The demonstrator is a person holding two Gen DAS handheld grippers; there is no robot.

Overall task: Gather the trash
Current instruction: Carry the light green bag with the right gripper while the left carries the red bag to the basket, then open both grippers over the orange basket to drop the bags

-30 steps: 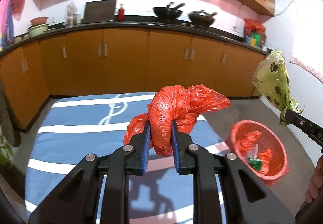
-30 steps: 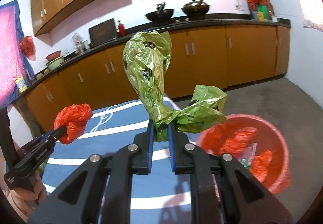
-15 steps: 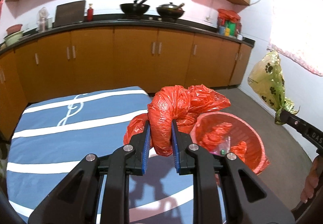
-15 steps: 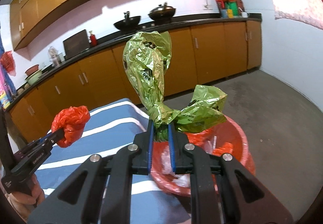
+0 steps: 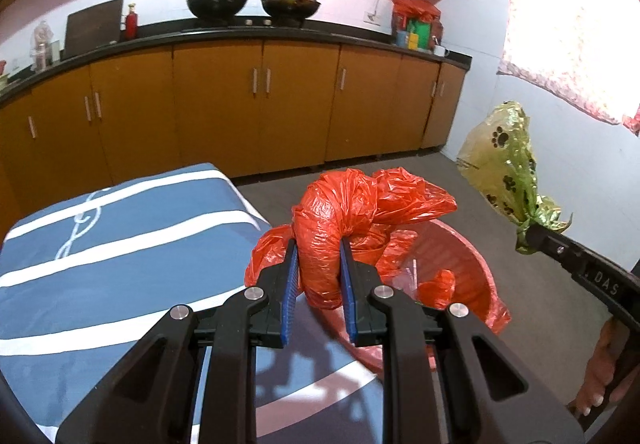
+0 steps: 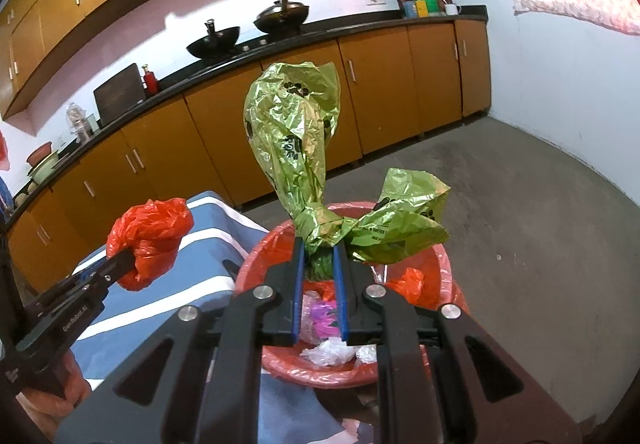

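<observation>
The left gripper is clamped on the twisted neck of a red plastic bag, whose crumpled bulk puffs out ahead of and above the blue pads. The right gripper is likewise closed on the knotted waist of a green bag printed with black paw marks; one lobe stands up beyond the fingers, the other flares to the right. Both bags look light, soft and thin, likely slippery where the film is smooth, so the bunched neck or knot is the sensible hold; a pinch on loose film might slide or tear. Just beyond and below each gripper sits a red bin lined with red plastic, holding clear and pink scraps. To the left of the bin lies a blue striped cloth; wooden cabinets stand farther off.
</observation>
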